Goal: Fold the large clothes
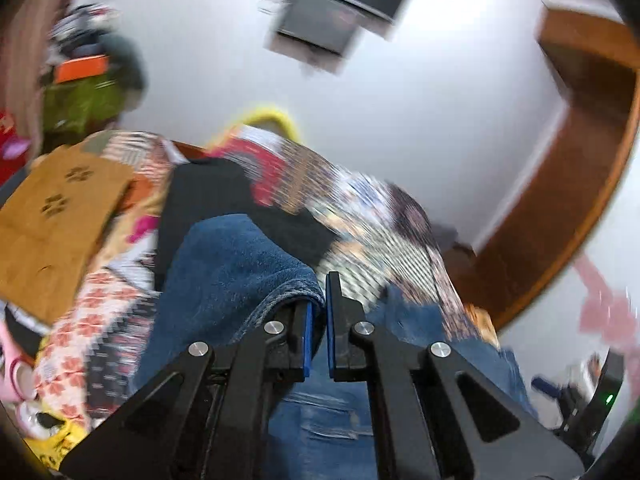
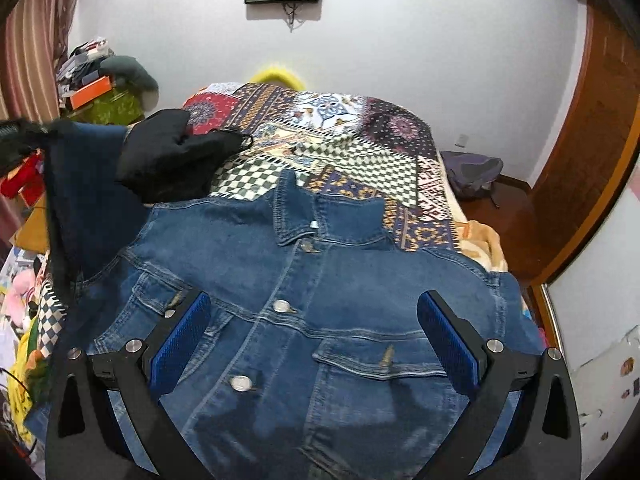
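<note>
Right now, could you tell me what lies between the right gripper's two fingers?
In the right wrist view, the denim jacket front, buttons showing, spreads between the open right gripper fingers.

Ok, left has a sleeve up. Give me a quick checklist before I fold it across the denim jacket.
1. Left gripper shut on denim: ok, the sleeve drapes over its fingers.
2. Right gripper free: ok, jaws wide open above the denim jacket, holding nothing.
3. Jacket front up and buttoned: ok, collar and buttons face up.
4. Chest panel flat for landing: ok, only light wrinkles.
5. Black garment clear of the fold: cannot tell, it lies close beside the left shoulder.
6. How much sleeve is clamped: cannot tell, left wrist view is blurred.
</note>
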`<state>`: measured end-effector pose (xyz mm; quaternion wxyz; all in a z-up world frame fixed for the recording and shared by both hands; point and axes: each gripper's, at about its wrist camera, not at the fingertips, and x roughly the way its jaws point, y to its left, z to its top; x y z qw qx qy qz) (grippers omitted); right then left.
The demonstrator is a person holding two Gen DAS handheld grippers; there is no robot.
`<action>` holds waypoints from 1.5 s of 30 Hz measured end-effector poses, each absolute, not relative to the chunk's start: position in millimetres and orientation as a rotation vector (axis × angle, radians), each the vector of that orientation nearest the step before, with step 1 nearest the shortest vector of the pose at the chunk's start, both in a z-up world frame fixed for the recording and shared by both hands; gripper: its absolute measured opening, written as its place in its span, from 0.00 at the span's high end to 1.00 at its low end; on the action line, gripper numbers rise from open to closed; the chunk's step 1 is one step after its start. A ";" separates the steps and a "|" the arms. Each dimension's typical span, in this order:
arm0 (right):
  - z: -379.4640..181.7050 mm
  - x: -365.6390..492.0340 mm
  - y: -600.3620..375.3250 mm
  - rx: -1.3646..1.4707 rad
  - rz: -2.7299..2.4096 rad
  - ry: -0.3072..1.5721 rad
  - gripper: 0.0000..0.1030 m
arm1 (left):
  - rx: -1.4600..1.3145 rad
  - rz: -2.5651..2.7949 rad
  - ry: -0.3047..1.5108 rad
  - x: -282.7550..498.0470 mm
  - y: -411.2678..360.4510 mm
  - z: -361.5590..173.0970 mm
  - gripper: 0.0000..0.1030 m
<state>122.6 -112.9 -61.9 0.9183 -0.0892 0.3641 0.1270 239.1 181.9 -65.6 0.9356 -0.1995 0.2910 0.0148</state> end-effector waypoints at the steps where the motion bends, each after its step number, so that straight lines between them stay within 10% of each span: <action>1: -60.7 121.8 -117.1 -0.176 0.253 0.743 0.01 | -0.382 0.000 0.634 248.7 162.1 -73.6 0.96; 14: -63.6 110.1 -140.8 -0.151 0.251 0.752 0.00 | -0.356 -0.136 1.101 256.4 69.3 -192.6 0.91; 23: -68.1 110.0 -138.9 -0.141 0.255 0.768 0.00 | -0.446 0.007 0.930 200.8 135.5 -150.2 0.39; 45: -81.5 115.7 -153.7 -0.072 0.252 0.825 0.00 | -0.850 0.175 1.073 191.1 230.8 -245.1 0.37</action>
